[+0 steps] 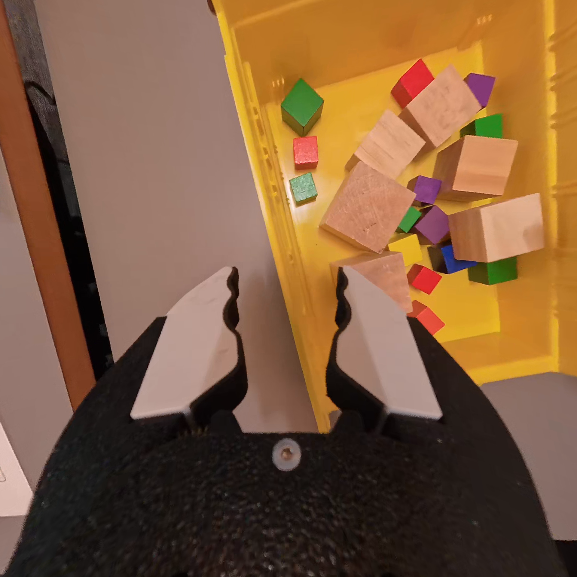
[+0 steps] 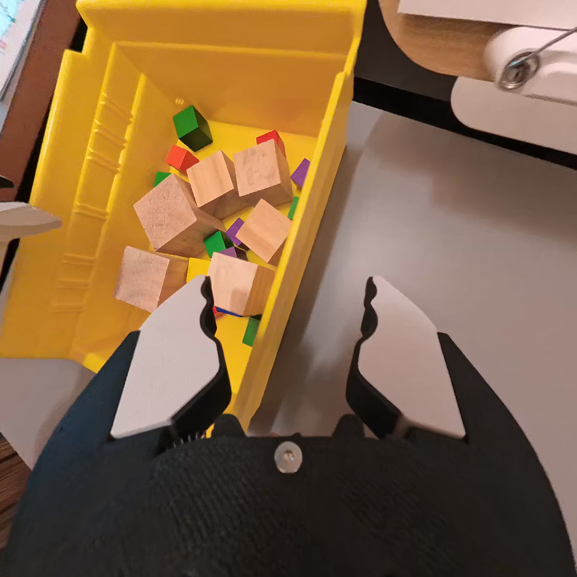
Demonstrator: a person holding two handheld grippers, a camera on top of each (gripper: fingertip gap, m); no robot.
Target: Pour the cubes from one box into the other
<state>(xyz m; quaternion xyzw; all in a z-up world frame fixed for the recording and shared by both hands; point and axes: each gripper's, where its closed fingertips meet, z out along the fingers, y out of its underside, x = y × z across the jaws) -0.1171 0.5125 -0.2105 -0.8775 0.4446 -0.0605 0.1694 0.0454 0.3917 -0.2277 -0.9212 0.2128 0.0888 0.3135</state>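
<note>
Both tongs gape wide, left tongs [image 1: 285,274] and right tongs [image 2: 287,284] straddling the yellow box [image 2: 103,193] walls; close on both rims evenly so the cubes [image 2: 175,215] stay level.

**Two matching black-and-grey grippers**

The left gripper [image 1: 287,281] has a rough, grainy black plastic body, broad and rounded. Its two pale grey wedge-shaped fingers [image 1: 190,349] carry wavy black inner pads. A small silver screw [image 1: 286,453] in a whitish washer sits at the centre. The right gripper [image 2: 287,290] looks the same.
</note>
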